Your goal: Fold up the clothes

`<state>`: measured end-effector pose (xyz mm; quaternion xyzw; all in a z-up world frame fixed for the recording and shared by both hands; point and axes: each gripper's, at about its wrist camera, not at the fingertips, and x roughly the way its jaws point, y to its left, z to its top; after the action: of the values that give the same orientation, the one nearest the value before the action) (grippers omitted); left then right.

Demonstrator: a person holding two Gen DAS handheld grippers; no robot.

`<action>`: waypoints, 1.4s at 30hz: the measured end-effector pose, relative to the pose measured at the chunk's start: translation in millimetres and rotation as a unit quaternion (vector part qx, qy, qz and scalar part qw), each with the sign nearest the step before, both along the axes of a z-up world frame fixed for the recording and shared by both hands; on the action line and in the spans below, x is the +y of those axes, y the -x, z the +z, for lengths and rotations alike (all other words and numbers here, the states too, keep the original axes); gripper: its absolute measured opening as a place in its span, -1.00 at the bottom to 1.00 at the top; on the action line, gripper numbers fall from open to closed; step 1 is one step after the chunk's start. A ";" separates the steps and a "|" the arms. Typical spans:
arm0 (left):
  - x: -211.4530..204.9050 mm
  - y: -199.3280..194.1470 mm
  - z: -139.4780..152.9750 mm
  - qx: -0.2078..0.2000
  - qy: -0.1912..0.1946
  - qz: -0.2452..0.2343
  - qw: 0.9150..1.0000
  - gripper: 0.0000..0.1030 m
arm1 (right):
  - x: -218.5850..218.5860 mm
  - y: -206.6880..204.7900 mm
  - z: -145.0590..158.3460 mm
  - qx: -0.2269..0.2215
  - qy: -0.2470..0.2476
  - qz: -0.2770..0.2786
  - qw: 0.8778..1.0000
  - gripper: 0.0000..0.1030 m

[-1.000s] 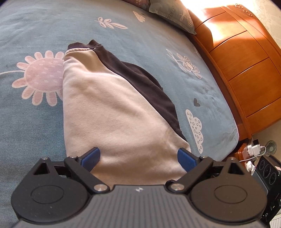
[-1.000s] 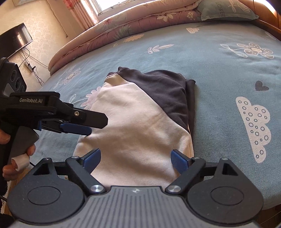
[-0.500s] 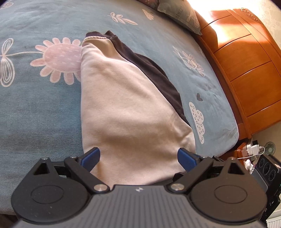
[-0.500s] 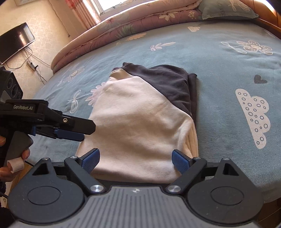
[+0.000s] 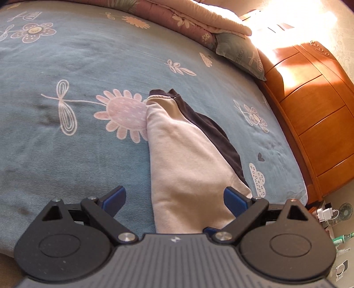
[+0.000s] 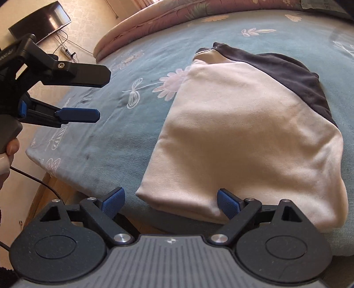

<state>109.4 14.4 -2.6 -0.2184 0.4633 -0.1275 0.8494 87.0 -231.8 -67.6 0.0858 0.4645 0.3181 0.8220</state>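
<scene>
A folded cream and dark-brown sweatshirt (image 5: 190, 155) (image 6: 243, 133) lies flat on the blue flowered bedsheet (image 5: 77, 155), its near hem at the bed's front edge. My left gripper (image 5: 174, 199) is open and held back from the hem, holding nothing. It also shows from the side in the right wrist view, the left gripper (image 6: 97, 95), hovering over the bed's left corner. My right gripper (image 6: 171, 201) is open just in front of the hem's left corner, with nothing between its blue pads (image 6: 227, 202).
A wooden headboard cabinet (image 5: 309, 115) runs along the bed's right side, with a pillow (image 5: 241, 55) and a rolled quilt (image 5: 177, 20) at the far end. A television (image 6: 39, 22) and cables are on the far wall. A hand (image 6: 6, 152) holds the left gripper's handle.
Both grippers have drawn back from the sweatshirt towards the bed's front edge and stay open. The left gripper has swung left and lifted. The sweatshirt has not moved.
</scene>
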 end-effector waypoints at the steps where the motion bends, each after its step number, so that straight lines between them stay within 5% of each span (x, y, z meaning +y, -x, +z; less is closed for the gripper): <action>1: 2.3 1.5 -0.5 0.000 0.002 0.002 1.000 0.84 | -9.3 -0.3 0.7 -0.001 -0.001 -0.018 1.000 0.82; 10: 5.8 9.9 0.6 -0.012 0.012 -0.013 1.000 0.84 | -88.7 -3.0 7.8 -0.011 -0.017 -0.172 0.985 0.83; 16: 7.5 14.1 6.2 -0.020 0.009 -0.011 1.000 0.84 | -51.1 2.8 19.9 0.017 -0.140 -0.057 0.988 0.90; 20: 12.6 23.5 11.4 -0.028 0.004 -0.008 1.000 0.84 | 6.8 12.2 5.5 0.041 -0.096 0.036 0.994 0.90; 24: 21.6 33.1 13.8 -0.030 0.003 0.002 1.000 0.84 | 44.8 18.5 -5.2 0.026 -0.044 0.072 0.996 0.90; 30: 33.0 41.8 16.3 -0.034 0.006 0.010 0.999 0.84 | 62.4 17.4 -7.8 -0.001 -0.028 0.067 0.997 0.92; 36: 36.9 42.8 13.9 -0.031 0.013 0.013 0.999 0.84 | 67.9 29.8 -9.7 0.021 -0.048 0.101 0.994 0.99; 42: 37.7 44.9 15.3 -0.037 0.018 0.009 0.999 0.84 | 23.8 31.6 18.3 -0.034 -0.051 0.022 0.998 1.00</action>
<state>64.5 52.1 12.7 -0.2335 0.4275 -0.1360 0.8627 55.4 -207.9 -49.3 0.1061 0.4211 0.3623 0.8248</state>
